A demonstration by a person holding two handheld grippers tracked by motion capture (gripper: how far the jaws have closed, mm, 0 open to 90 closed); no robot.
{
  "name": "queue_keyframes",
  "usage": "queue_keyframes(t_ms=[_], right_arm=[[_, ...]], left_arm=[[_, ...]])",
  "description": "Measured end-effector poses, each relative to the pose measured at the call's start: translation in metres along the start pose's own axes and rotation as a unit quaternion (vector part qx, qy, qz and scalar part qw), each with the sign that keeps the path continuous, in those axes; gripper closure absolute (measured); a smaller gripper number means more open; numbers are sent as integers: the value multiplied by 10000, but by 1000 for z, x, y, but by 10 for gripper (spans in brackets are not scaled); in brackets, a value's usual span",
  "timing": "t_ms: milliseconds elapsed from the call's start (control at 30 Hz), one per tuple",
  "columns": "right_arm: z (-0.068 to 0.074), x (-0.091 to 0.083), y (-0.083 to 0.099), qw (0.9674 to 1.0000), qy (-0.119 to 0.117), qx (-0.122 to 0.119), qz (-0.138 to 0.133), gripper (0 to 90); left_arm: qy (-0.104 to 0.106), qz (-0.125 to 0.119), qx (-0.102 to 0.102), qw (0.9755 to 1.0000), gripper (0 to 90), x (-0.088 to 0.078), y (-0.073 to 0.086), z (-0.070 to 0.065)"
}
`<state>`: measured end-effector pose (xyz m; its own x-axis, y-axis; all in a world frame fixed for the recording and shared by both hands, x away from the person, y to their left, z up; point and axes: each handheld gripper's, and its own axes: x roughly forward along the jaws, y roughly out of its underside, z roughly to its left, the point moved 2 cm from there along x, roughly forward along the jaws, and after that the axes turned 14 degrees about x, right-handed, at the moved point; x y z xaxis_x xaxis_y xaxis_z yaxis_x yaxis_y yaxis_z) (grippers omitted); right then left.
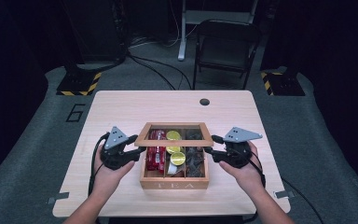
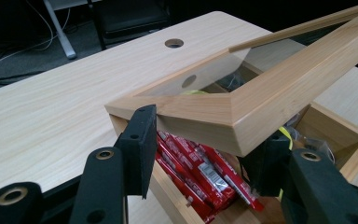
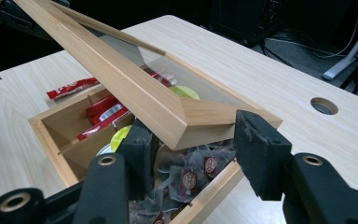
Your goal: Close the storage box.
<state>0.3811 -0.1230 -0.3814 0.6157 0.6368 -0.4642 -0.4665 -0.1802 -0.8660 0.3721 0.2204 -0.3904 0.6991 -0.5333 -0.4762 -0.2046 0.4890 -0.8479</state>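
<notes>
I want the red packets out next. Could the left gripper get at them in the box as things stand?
Probably not yet. The left gripper is closed on a corner of the glass-paned lid, which hangs tilted over the red packets in the wooden box. It would have to let go first, and the lid covers much of that compartment.

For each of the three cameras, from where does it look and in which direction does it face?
High view: above the person's side, looking forward and down at the table; both forearms, left claw and right claw show.
Left gripper view: on the left claw, looking along its jaws at one lid corner over red packets.
Right gripper view: on the right claw, looking at the lid's other side over tea bags.
Shared: both gripper views show the lid, the box and the table hole.
</notes>
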Motion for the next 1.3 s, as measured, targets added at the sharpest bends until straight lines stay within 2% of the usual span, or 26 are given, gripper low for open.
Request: queue_keyframes(t_ms=[200, 433, 867, 1000, 1300], right_arm=[[3, -1, 14, 9999, 9, 109, -54, 497], [4, -1, 26, 10000, -21, 94, 4, 493], [9, 1, 49, 9999, 25, 147, 32, 492], [11, 1, 55, 10000, 82, 7, 5, 492], [13, 1, 63, 9999, 60, 49, 128, 490]], left_arm=[[-2, -44, -8, 10000, 494, 1, 11, -7], [37, -4, -18, 10000, 487, 1, 21, -13], [66, -6, 134, 9999, 487, -2, 38, -26], [105, -13, 112, 9999, 487, -2, 44, -30], [141, -5, 104, 9998, 487, -1, 53, -34]])
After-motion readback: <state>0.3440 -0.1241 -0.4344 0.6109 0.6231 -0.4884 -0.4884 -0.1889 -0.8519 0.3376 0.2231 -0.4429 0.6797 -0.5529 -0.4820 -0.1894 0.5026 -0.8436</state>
